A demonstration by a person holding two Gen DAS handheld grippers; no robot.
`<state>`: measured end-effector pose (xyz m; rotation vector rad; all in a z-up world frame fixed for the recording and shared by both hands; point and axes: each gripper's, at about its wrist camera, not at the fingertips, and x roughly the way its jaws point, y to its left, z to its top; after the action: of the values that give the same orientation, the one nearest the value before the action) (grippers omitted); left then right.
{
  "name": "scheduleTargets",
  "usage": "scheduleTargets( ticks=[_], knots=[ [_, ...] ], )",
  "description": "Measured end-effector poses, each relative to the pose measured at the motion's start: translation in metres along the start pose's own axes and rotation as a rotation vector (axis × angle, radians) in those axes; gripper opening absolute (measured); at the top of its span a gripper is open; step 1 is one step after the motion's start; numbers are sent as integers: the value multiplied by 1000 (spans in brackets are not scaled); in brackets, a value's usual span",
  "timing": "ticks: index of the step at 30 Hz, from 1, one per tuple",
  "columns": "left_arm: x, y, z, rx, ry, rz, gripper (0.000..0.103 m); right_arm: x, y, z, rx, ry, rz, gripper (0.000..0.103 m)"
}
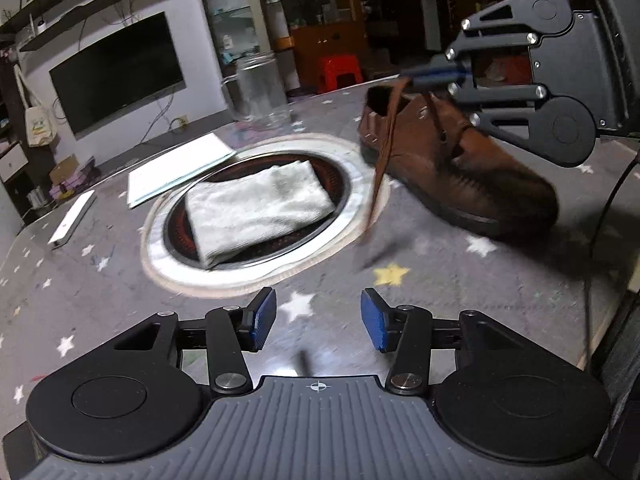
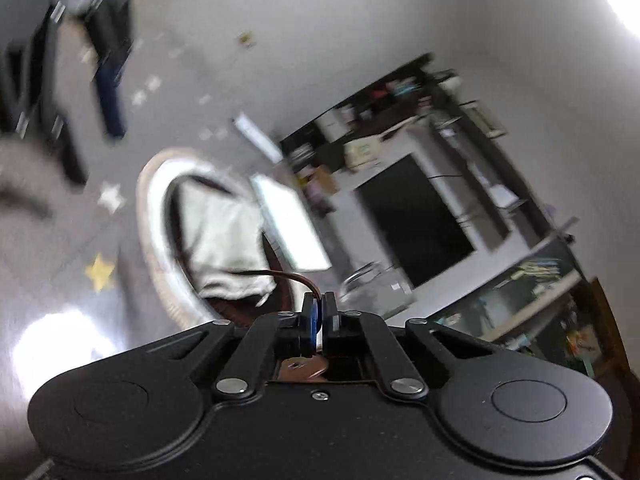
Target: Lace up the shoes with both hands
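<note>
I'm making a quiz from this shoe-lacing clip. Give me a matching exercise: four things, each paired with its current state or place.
Things:
1. left hand-held gripper
2. right hand-held gripper
3. white cloth
4. glass jar

States:
A. folded inside the round ring
B. open, holding nothing
C. standing behind the ring
D. shut on the brown lace

Pairs: 1-B, 2-D, 3-A, 4-C

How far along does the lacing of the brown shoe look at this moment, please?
Done: the lace already runs through eyelets on the brown shoe. In hand: the right gripper is shut on the lace above the shoe, and a long tail hangs down to the table. Left: the left gripper is open and empty, and no knot or bow shows yet.
</note>
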<state>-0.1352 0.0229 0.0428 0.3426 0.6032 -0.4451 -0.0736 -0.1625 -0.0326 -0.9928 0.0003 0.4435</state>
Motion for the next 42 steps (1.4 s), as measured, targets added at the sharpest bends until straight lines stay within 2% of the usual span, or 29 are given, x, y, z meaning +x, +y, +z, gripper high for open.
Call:
scheduleTargets(
  ticks=[4, 14, 22, 27, 28, 29, 30, 31, 36, 42],
  knots=[
    [7, -19, 14, 42, -44, -58, 48, -15, -15, 0, 120, -38, -55, 2],
    [24, -51, 75, 154, -241, -126, 48, -36, -62, 7, 282, -80, -76, 2],
    [34, -68, 117, 184, -394, -183, 49, -52, -94, 8, 373, -115, -74, 2],
    [32, -80, 141, 175, -490, -184, 48, -63, -115, 11, 404, -142, -97, 2],
    [31, -81, 144, 166, -506, -195, 41, -64, -119, 10, 418, -142, -95, 2],
    [29, -81, 148, 159, -518, -205, 25, -65, -123, 9, 429, -139, -94, 2],
    [28, -81, 150, 155, -519, -211, 16, -65, -124, 8, 431, -137, -97, 2],
    [27, -81, 152, 148, -519, -210, 13, -65, -125, 7, 433, -133, -101, 2],
    [16, -80, 153, 120, -543, -197, 12, -67, -136, -4, 509, -126, -93, 2],
    [1, -81, 149, 113, -589, -195, 4, -65, -158, -19, 669, -122, -65, 3]
  ],
)
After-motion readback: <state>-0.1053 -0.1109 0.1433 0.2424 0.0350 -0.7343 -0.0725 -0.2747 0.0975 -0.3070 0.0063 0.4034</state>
